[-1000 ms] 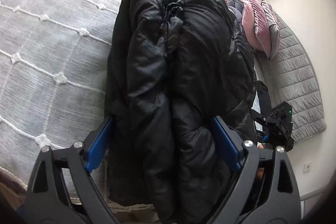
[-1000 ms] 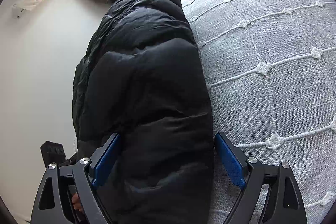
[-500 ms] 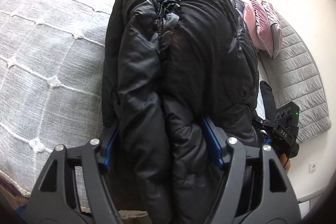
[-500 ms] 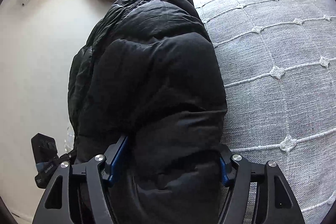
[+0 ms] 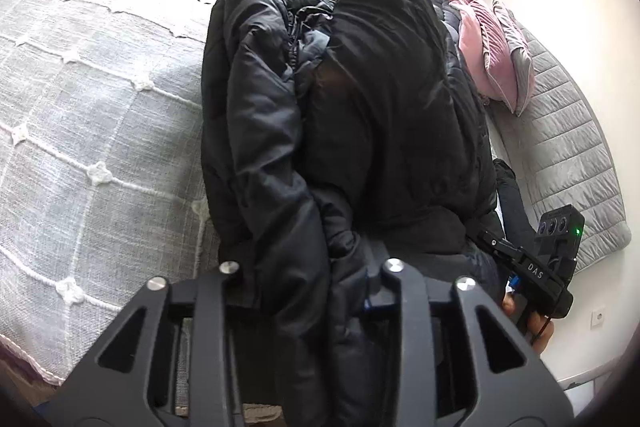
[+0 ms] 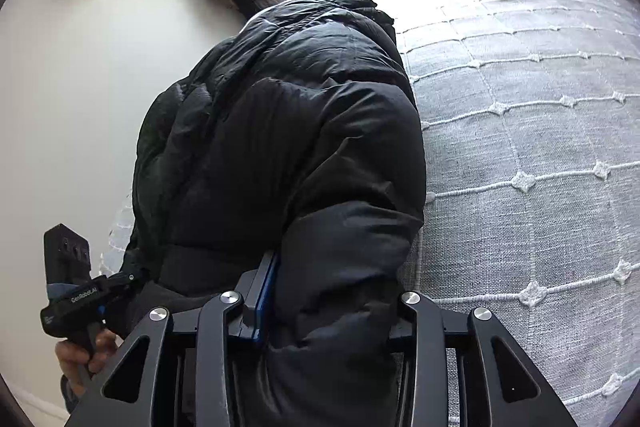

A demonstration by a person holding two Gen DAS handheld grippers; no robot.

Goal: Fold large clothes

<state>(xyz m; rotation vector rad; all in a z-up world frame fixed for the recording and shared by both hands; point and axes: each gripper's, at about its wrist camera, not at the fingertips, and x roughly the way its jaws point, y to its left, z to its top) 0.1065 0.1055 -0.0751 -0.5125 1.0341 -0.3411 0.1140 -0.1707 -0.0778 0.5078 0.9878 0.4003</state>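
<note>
Black puffy jacket (image 5: 360, 131) lies along the bed's edge (image 5: 92, 147); left gripper (image 5: 304, 283) and right gripper (image 6: 328, 303) have just been closing, now pinching its near end. Slick padding may slip free when lifted.

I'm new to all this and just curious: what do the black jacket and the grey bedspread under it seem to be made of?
Black jacket: probably a padded synthetic shell, nylon or polyester; it shows a slight sheen, stitched quilt lines and puffy bulges.
Grey bedspread: a matte woven fabric, maybe cotton or linen-like; coarse weave shows, with raised white cord lines and small knots.
</note>
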